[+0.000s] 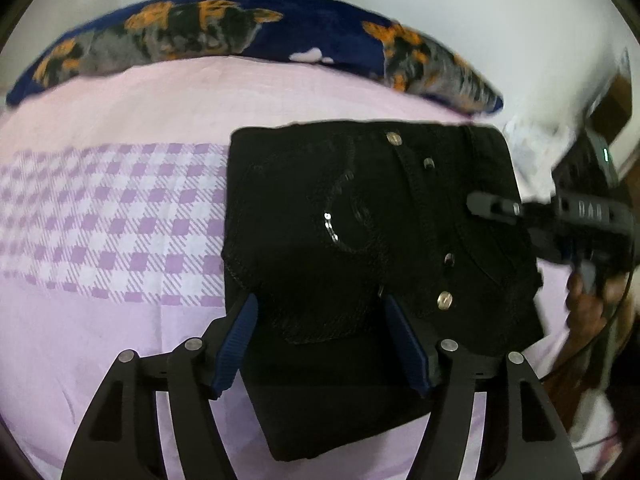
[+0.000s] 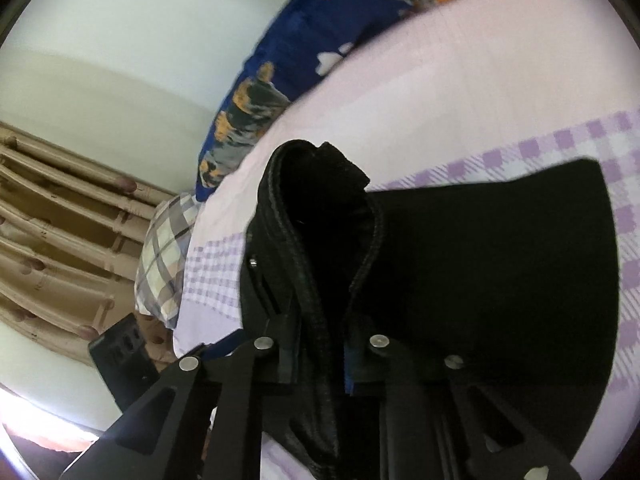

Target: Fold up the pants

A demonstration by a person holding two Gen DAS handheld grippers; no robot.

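1. The black pants [image 1: 360,232] are seen folded into a compact block on the bed sheet [image 1: 120,320], which is pale pink with a band of purple and white checks.
2. In the left wrist view, metal rivets and a patch of sequins are shown on the upper face of the pants, with the waistband edge turned toward the far side.
3. The left tool [image 1: 320,340] is held wide, its blue-padded fingers [image 1: 236,344] spread over the near part of the pants; nothing is gripped between them.
4. The right tool [image 1: 492,204] is seen at the right edge of the pants in the left wrist view, held by a hand [image 1: 588,300].
5. In the right wrist view, the right tool [image 2: 318,356] is closed narrowly on a thick seamed edge of the pants [image 2: 480,280], which is raised off the sheet [image 2: 460,80] there.
6. A dark blue blanket [image 1: 248,36] with orange and grey patterning is laid along the far side of the bed.
7. A checked pillow [image 2: 164,256] is seen beside the bed's corner, with beige curtains [image 2: 60,232] behind it.
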